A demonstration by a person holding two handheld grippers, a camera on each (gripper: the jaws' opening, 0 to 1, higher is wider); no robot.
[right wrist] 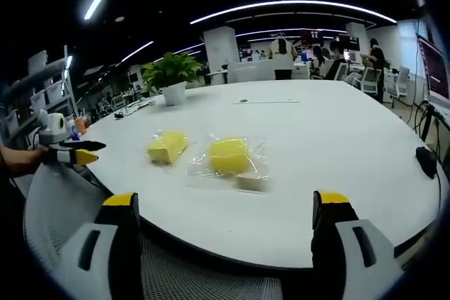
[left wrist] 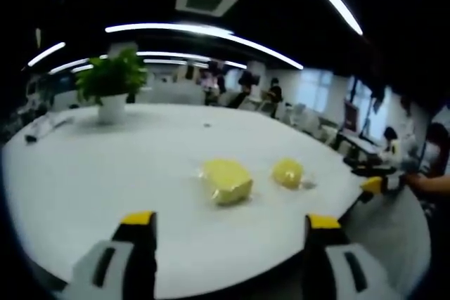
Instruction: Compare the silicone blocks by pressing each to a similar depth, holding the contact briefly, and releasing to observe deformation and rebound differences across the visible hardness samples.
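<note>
Two yellow silicone blocks lie on a white round table. In the left gripper view the larger block sits ahead of my open left gripper, with the rounder block to its right. My right gripper enters at the right edge, off the table. In the right gripper view one yellow block and a second yellow block in a clear wrapper lie beyond my open right gripper. A small pale piece sits by the wrapped one. The left gripper is at the left, held by a hand.
A potted plant stands at the table's far side. A black object lies near the table's right edge. A mesh chair back is below the near rim. People and desks fill the office behind.
</note>
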